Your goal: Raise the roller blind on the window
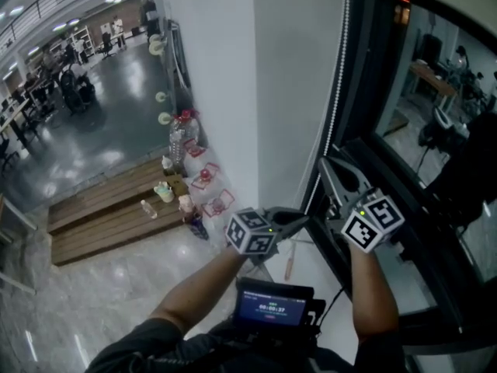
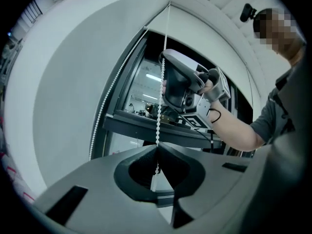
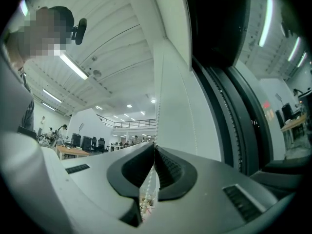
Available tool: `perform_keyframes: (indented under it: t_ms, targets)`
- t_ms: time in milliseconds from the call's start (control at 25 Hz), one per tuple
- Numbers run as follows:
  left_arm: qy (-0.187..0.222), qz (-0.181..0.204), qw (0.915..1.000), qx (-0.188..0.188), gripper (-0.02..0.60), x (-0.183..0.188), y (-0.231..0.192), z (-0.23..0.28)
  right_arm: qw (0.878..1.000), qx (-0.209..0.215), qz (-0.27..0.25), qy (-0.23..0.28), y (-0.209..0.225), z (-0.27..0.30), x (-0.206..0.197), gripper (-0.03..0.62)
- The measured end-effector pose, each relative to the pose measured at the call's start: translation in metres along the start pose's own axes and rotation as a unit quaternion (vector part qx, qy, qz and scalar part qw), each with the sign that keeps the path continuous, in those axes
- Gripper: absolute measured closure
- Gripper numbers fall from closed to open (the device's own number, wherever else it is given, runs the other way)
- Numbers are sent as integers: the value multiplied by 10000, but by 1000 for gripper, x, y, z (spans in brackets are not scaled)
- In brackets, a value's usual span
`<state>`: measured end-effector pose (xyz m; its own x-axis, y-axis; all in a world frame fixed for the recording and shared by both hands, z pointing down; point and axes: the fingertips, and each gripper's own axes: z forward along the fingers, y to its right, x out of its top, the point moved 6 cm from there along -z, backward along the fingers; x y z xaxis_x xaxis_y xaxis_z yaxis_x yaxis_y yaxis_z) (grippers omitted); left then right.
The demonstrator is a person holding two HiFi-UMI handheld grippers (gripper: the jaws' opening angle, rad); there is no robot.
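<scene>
The blind's white bead chain (image 2: 159, 106) hangs from the top of the window frame straight into my left gripper (image 2: 157, 147), which is shut on it. My right gripper (image 2: 164, 84) shows higher up on the same strand. In the right gripper view its jaws (image 3: 155, 147) are pinched on the bead chain (image 3: 155, 96), with loose beads hanging below. In the head view the left gripper (image 1: 304, 218) and right gripper (image 1: 323, 162) sit close together beside the dark window frame (image 1: 365, 68). A second strand (image 2: 109, 99) runs along the frame. I cannot make out the blind itself.
A white wall pillar (image 1: 225, 68) stands left of the window. Below it a wooden platform (image 1: 109, 208) holds bottles and bags. A small screen (image 1: 272, 305) sits at the person's chest. The window sill (image 2: 146, 126) juts out under the glass.
</scene>
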<state>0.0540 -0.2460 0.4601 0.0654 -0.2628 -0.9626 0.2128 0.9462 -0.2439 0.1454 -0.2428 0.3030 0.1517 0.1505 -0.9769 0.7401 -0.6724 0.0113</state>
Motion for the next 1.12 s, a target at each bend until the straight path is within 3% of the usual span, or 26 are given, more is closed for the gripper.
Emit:
perform_keyframes:
  t_ms: [120, 200, 280, 520, 760, 920, 1120]
  targets:
    - [0, 81, 9995, 306, 569, 8, -8, -12, 10000, -11, -12, -34, 3, -2, 1, 589]
    - [170, 56, 9993, 336, 523, 21, -11, -26, 10000, 1, 13, -25, 3, -3, 0, 589]
    - [366, 114, 9987, 345, 522, 40, -10, -44, 10000, 16, 27, -17, 3, -2, 1, 589]
    - [1366, 403, 9894, 287, 499, 139, 6, -72, 9999, 97, 84, -23, -1, -1, -1, 589]
    - [1834, 945, 9784, 156, 499, 226, 22, -51, 9998, 134, -151, -43, -9, 0, 1, 589]
    - [1829, 1148, 9764, 92, 499, 254, 26, -38, 9997, 193, -127, -55, -11, 2, 0, 589]
    - [1735, 1390, 9748, 187, 504, 261, 27, -35, 9997, 203, -118, -58, -16, 5, 2, 589]
